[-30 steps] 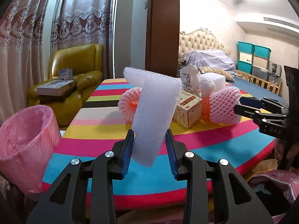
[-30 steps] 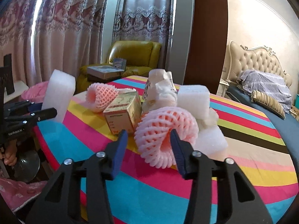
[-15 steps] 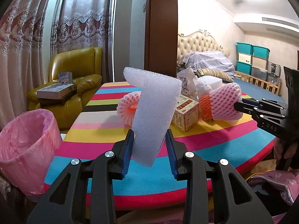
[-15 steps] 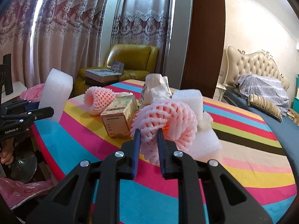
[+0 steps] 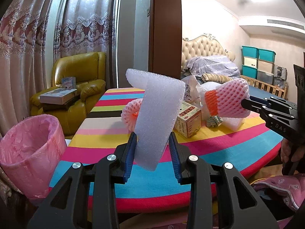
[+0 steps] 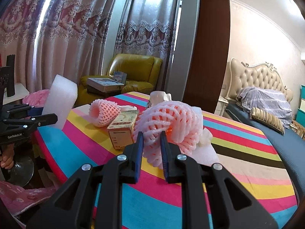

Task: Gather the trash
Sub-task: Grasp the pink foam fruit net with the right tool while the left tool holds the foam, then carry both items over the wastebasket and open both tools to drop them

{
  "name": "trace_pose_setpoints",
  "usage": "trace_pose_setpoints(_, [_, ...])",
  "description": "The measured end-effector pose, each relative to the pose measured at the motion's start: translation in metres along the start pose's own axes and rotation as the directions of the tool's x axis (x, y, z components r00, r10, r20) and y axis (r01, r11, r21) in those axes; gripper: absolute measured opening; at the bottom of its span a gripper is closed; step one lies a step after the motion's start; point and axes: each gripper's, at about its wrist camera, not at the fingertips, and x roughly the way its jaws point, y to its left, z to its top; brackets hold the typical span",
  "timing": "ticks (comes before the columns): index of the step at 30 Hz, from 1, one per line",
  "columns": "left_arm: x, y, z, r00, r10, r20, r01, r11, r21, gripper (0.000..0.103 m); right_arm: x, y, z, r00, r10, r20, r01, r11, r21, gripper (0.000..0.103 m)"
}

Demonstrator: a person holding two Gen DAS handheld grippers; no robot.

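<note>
Fingers (image 5: 131, 148) of the left gripper (image 5: 152, 150) are clamped on the lower part of a white foam block (image 5: 158, 118), which is held upright and clear of the striped tablecloth (image 5: 118, 133), near the table's front edge. The grip low on the block leaves most of it standing free above the jaws, which should let it drop cleanly once released. The right gripper (image 6: 151, 148) is closed narrowly on a pink foam fruit net (image 6: 171, 120); the soft mesh is squeezed between the blue pads and appears lifted off the cloth, as seen from the left wrist view, where it hangs at the tips of the black fingers.

Both pieces of trash are thus carried at once, one per hand, presumably so that a single trip to the bin serves for two items. The pink-lined bin (image 5: 28, 152) stands off the table's left corner, below the cloth's level and just beside the left gripper, so the foam block is likely to be released first.

On the table a second fruit net (image 5: 131, 114), a small printed carton (image 5: 188, 122), a flat white foam slab (image 5: 235, 123) and a crumpled white bag (image 5: 191, 89) are left to be collected. Beyond, a yellow armchair (image 5: 80, 80) and a bed (image 5: 209, 66) are seen.
</note>
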Motion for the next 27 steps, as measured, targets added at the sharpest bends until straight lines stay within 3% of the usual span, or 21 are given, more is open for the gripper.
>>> trace_pose_setpoints(9, [-0.006,0.002,0.001,0.999,0.031,0.013,-0.031,1.000,-0.005,0.032,-0.003,0.013,0.008,0.999,0.038,0.032,-0.036,0.998,-0.044,0.017])
trace_pose_setpoints(16, [-0.016,0.014,0.003,0.995,0.088,0.039,-0.088,0.996,-0.015,0.032,-0.003,0.029,0.022,0.992,0.116,0.050,-0.112,0.991,-0.075,0.017])
trace_pose_setpoints(27, [-0.044,0.064,0.004,0.965,0.250,0.080,-0.244,0.967,-0.074,0.032,0.026,0.080,0.051,0.966,0.255,0.037,-0.246,0.955,-0.167,0.017])
